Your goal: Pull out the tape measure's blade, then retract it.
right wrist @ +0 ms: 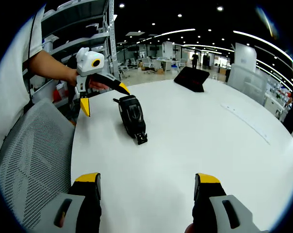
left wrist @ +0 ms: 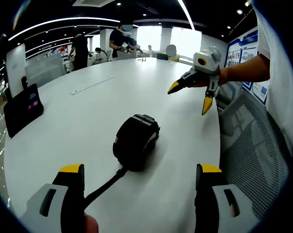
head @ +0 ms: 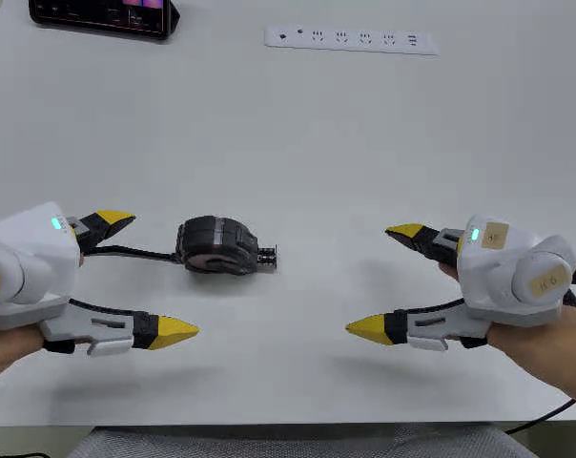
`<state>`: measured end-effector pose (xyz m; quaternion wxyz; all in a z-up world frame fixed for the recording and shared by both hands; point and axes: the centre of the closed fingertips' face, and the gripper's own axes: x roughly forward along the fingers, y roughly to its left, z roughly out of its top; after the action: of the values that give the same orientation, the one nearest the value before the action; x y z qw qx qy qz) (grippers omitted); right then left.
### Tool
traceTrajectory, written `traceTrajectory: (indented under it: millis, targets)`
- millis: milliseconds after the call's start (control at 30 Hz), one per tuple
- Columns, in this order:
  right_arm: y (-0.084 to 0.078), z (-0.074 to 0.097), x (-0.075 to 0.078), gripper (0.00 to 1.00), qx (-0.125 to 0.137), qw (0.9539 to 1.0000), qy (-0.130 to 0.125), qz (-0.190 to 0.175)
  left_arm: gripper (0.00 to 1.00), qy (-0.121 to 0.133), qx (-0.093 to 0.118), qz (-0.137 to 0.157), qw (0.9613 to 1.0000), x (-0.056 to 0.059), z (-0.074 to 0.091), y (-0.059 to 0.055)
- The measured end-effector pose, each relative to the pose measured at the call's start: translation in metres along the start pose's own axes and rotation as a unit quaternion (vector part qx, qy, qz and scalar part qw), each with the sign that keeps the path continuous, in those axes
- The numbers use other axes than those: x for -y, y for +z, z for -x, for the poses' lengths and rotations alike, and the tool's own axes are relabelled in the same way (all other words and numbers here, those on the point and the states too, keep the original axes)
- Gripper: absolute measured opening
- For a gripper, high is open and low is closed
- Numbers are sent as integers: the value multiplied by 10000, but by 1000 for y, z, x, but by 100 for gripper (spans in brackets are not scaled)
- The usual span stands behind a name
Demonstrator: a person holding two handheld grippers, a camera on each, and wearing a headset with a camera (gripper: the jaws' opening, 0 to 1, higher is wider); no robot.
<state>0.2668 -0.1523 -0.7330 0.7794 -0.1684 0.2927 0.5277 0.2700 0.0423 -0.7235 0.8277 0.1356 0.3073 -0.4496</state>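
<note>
On the table (head: 298, 124) lies a tape measure (head: 216, 246).

Surface: white tabletop (head: 326, 143), bare and open from the centre to the far edge.
Obstacles, far edge: long white power strip (head: 350, 39); dark flat tablet-like device (head: 102, 14) at the far left corner.
Obstacles, near side: black rounded tape measure (head: 217, 246), left of centre, with a black cord (head: 131, 253) trailing leftward toward the left gripper (head: 156, 274), whose jaws are spread wide.
Open gap: bare table between the tape measure's hook end and the right gripper (head: 374, 279), jaws likewise spread.
Near edge: grey mesh chair back (head: 298, 444).
</note>
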Motion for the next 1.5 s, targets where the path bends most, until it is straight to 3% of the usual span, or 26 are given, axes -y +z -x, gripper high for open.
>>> traceTrajectory:
  millis: [833,1500]
  targets:
    - [12,-30,5,72,-274,9975,478,449,76,-333,-574,-502,9965,-14,-21,5]
    - [22,-46,6,69,-249,9959,661,568,49,-653,-971,-1014,9879,-10,-38,5]
